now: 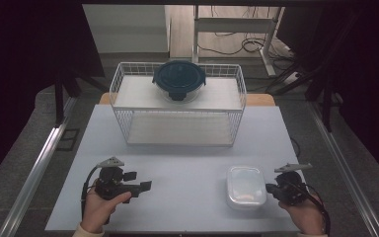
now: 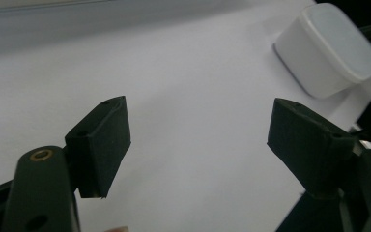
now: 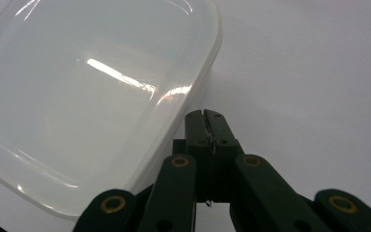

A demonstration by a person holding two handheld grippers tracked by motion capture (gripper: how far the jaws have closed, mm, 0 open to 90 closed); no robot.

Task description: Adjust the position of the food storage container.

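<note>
**A:** From the high view, where do things stand?

**B:** The white lidded box [image 1: 246, 186] sits on the table [image 1: 187, 148], near edge, right of centre. The right gripper [image 1: 270, 188] is just beside its right side, and the left gripper [image 1: 140, 180] hangs over bare table well to the left. At the far end the wire basket [image 1: 177, 103] holds a round container with a dark lid [image 1: 179, 80]. I'd judge that one already stowed and the white box not yet picked up.

**A:** And the left gripper view?

**B:** Its pads [image 2: 104, 145] stand wide apart with nothing but bare table between them. The white lidded box [image 2: 327, 48] lies far off toward the upper right, so this claw has no part in it yet.

**A:** The right gripper view?

**B:** Here the right gripper [image 3: 206, 115] has its jaws pressed together, tips meeting with nothing between them. They sit right at the rim of the white lidded box [image 3: 92, 96]; whether they touch it I can't tell.

**A:** So what's left?

**B:** Nearly everything for this box, I reckon. The closed claw may be nudging or lining up, but it would have to open before it could grip, and then comes the lift and the carry to the basket.
</note>
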